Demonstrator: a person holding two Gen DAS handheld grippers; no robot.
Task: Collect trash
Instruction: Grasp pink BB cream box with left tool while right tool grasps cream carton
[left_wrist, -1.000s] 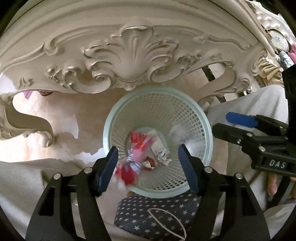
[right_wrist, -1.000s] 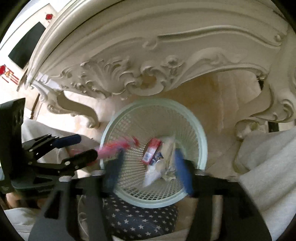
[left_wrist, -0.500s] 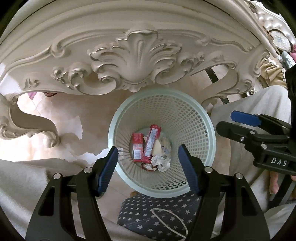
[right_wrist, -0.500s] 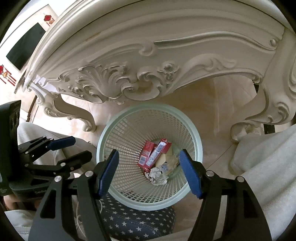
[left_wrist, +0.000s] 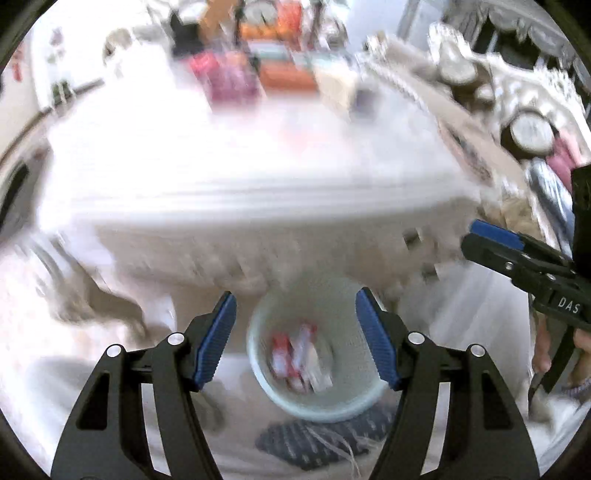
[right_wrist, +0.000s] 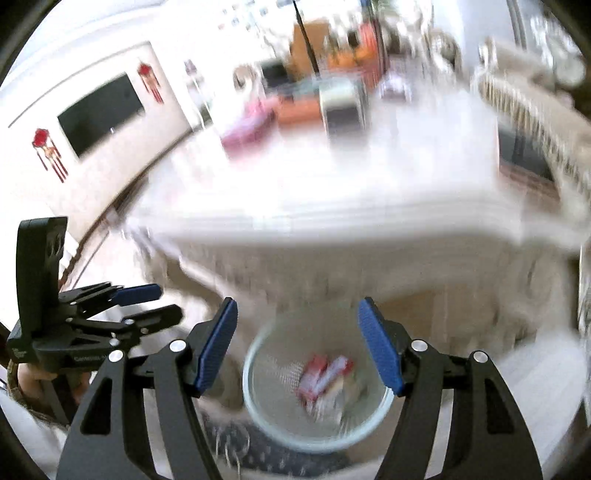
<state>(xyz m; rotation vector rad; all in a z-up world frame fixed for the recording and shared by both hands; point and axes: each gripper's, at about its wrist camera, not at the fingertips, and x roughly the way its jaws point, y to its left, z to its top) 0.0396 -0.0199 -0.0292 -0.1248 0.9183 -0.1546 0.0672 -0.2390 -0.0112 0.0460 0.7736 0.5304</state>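
Observation:
A pale green mesh waste basket (left_wrist: 284, 306) stands on the floor below the white carved table (left_wrist: 236, 206); it also shows in the right wrist view (right_wrist: 255, 391). Red and white wrappers and crumpled paper (left_wrist: 299, 358) lie in its bottom, also in the right wrist view (right_wrist: 325, 376). My left gripper (left_wrist: 297, 339) is open and empty, held above the basket. My right gripper (right_wrist: 297, 343) is open and empty, beside it above the basket. Each gripper shows at the edge of the other's view, the right one (left_wrist: 524, 266) and the left one (right_wrist: 99, 310). Both views are motion-blurred.
The tabletop carries blurred pink, orange and purple items (left_wrist: 251, 70) at its far side. A star-patterned dark slipper (left_wrist: 317, 439) lies just in front of the basket. A black screen (right_wrist: 99, 110) hangs on the left wall. Ornate furniture with clocks (left_wrist: 528, 129) stands at right.
The red wrappers fell from the grippers into the basket. Both grippers have since tilted upward fast, so the tabletop now fills the view and the basket sits low.

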